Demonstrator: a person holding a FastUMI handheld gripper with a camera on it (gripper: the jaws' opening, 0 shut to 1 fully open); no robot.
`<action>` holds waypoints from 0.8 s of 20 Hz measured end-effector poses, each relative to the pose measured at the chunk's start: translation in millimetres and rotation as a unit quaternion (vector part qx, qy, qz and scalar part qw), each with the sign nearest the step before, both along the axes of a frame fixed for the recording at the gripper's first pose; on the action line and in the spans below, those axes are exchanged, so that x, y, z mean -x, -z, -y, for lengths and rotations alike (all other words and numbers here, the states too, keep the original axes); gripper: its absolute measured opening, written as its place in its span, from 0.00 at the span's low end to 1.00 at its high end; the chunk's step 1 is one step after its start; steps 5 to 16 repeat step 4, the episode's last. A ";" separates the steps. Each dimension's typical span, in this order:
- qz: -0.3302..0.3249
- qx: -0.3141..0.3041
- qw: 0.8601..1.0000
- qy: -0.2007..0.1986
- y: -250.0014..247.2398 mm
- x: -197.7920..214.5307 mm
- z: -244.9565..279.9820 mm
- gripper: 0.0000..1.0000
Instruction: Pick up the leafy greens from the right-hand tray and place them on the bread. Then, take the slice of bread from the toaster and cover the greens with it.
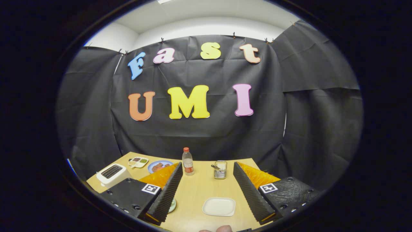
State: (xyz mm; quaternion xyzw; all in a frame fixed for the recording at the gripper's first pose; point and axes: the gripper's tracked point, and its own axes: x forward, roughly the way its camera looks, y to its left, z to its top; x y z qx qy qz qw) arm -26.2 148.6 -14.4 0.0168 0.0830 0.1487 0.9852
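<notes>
My gripper is held above the near end of a wooden table, open wide with nothing between its fingers. A white toaster stands to the left, beyond the left finger; its top slots look dark, and I cannot tell whether bread is inside. A white rectangular tray lies on the table between the fingers, nearer the right one, and its surface looks bare. The edge of a pale round plate peeks out from behind the left finger; whatever lies on it is hidden.
At the back left are a small divided dish with dark and green fillings and a blue plate with reddish food. A clear bottle with a red cap and a metal holder stand mid-table. A person's fingertip shows nearest the camera.
</notes>
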 end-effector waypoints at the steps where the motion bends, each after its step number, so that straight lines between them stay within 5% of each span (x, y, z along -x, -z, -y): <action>1: 0.001 0.000 1.000 -0.001 0.1 -0.1 -1.5 0.96; 16: 0.000 -0.001 1.000 -0.005 0.1 0.3 -4.6 0.96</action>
